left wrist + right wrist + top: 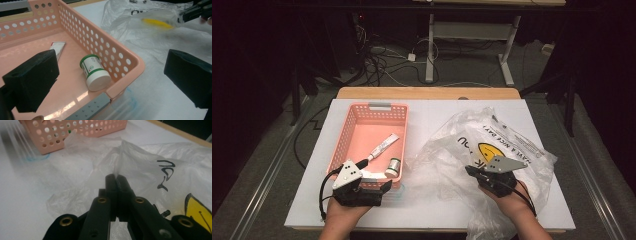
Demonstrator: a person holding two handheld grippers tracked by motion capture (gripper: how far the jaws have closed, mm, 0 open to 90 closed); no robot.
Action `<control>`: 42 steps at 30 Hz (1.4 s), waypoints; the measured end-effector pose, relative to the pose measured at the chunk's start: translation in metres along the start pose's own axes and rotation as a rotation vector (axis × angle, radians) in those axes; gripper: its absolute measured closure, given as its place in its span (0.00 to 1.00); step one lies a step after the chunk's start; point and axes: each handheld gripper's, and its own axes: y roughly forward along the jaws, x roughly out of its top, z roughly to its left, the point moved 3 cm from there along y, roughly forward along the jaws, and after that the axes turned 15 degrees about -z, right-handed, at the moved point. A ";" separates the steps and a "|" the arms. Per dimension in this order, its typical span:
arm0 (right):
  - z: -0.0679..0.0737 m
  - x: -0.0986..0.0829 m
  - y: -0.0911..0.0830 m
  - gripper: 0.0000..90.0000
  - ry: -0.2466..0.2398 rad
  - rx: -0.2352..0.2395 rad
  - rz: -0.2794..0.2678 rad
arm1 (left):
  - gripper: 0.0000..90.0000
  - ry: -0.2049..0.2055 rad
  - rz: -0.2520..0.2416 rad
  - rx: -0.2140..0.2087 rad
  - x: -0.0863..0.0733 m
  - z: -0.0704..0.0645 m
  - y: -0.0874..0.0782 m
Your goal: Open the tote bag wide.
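Note:
A pink perforated basket [341,135] stands left of centre on the white tabletop. In it lie a white tube [383,146] and a small white jar [394,166] with a green band, tipped on its side [95,72]. My left gripper [372,182] is open at the basket's near right corner. One jaw is over the basket floor and the other over the table [111,75]. My right gripper [472,171] is shut on a fold of a crumpled clear plastic bag [492,135] with a yellow smiley print; the pinched fold rises from its tips [116,178].
The white board [437,205] ends close to the person's hands. A wooden strip [427,93] runs along its far edge. Beyond it are a desk frame [430,50] and cables on the floor. A grey handle [87,110] sits on the basket's near rim.

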 end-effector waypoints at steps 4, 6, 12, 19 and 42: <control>-0.003 0.009 -0.005 1.00 -0.007 -0.019 -0.037 | 0.00 0.000 0.002 -0.001 0.000 0.000 0.000; -0.005 0.013 -0.007 1.00 -0.007 -0.026 -0.053 | 0.00 0.000 0.002 -0.002 0.000 0.000 0.001; -0.015 0.024 -0.009 1.00 0.013 -0.051 -0.091 | 0.00 -0.003 0.005 -0.002 -0.001 0.000 0.002; -0.026 0.034 0.006 1.00 0.028 -0.060 -0.090 | 0.00 -0.001 0.002 -0.003 -0.001 0.002 0.002; -0.028 0.052 -0.011 1.00 0.020 -0.112 -0.222 | 0.00 -0.002 -0.001 0.010 -0.001 0.004 0.000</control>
